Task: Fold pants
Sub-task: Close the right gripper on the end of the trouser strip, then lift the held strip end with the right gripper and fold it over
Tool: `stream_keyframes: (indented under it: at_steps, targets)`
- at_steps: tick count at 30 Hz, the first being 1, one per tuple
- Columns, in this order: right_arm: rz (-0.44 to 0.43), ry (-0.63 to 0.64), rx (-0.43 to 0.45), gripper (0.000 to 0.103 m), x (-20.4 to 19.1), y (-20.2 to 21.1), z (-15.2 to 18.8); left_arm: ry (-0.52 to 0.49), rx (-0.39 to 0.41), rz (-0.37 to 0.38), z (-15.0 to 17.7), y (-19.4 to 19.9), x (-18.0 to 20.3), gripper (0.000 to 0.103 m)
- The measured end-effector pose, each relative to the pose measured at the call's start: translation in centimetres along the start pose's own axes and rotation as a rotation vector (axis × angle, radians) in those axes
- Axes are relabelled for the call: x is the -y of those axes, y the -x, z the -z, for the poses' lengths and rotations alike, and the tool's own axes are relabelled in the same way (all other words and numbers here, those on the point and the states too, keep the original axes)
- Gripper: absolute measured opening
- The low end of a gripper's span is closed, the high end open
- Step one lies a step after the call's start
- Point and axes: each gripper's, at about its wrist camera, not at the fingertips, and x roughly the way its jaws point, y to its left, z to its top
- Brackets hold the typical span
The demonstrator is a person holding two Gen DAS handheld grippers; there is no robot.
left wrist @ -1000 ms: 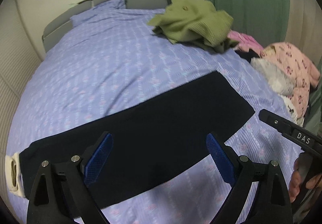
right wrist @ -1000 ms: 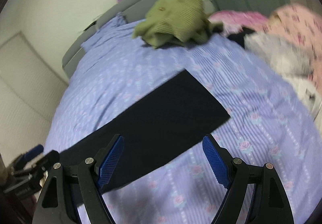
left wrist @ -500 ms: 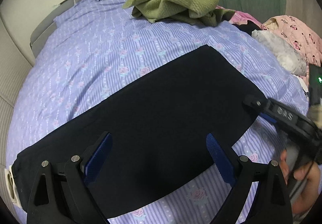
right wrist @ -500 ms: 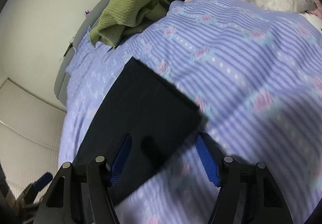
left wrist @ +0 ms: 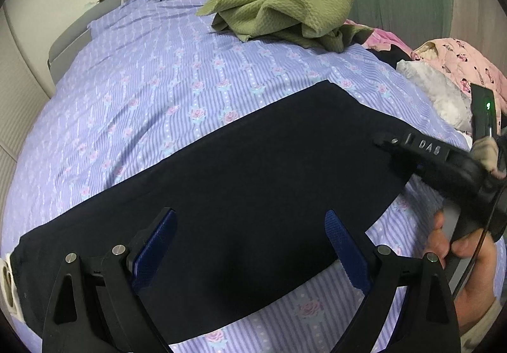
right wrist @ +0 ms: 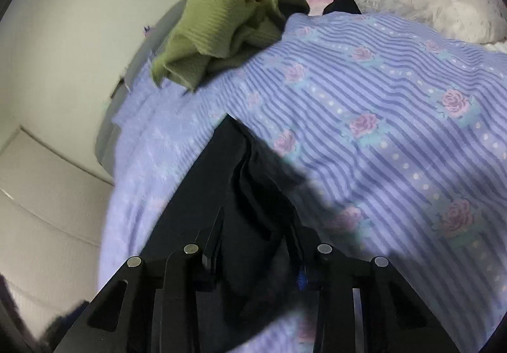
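Since a second ago, both lowered toward the bed, right gripper (right wrist: 253, 261) now dropped onto the end of the long flat black fabric pants (left wrist: 240, 194) and rolled over it. Closing at this moment, with a bunched ridge of the dark cloth standing between its blue pads; not yet clearly pinched tight. Left gripper (left wrist: 250, 254) hanging spread wide, empty, just above the near long edge of the same pants, cloth lying directly ahead of and beneath its fingers. Pants spread flat on the lilac rose-striped bedsheet (left wrist: 152, 93), long axis running crosswise in front of the left gripper, from the far left end to the right end where the right gripper bites. Right gripper therefore the nearer one to that end edge; left gripper nearer the middle. Likely next: carrying the gripped end along that long axis toward the opposite end. Crumpled olive-green knit garment (left wrist: 285, 4) well beyond, clear of the path.
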Motion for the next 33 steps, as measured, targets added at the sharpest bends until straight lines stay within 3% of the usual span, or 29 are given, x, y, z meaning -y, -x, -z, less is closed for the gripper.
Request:
stream_keyframes:
  at_steps: [2,6,7,12,17,24,33]
  targets:
    - [0.037,0.011,0.019,0.036,-0.4,0.6,-0.1,0.011,-0.003,-0.004,0.1,0.2,-0.7,0.095]
    - [0.016,0.021,0.078,0.034,-1.8,2.2,-0.3,0.033,-0.003,0.006,0.2,0.6,-1.6,0.095]
    - [0.025,0.035,0.083,0.028,-2.2,2.1,-0.5,0.041,-0.002,0.003,0.1,0.7,-1.8,0.095]
    - [0.09,0.09,0.011,0.02,-3.1,-0.1,-1.0,0.055,-0.004,0.007,-0.1,1.2,-2.5,0.095]
    - [0.134,0.164,0.033,0.016,-5.4,1.8,-1.0,0.075,0.002,0.005,-0.3,2.3,-4.1,0.095]
    - [0.122,0.389,0.086,0.015,-14.5,6.8,0.0,0.172,0.003,0.012,-0.4,5.4,-8.8,0.095]
    - [0.063,0.631,0.031,0.015,-28.0,9.0,5.3,0.297,-0.033,-0.028,4.0,11.8,-20.6,0.095]
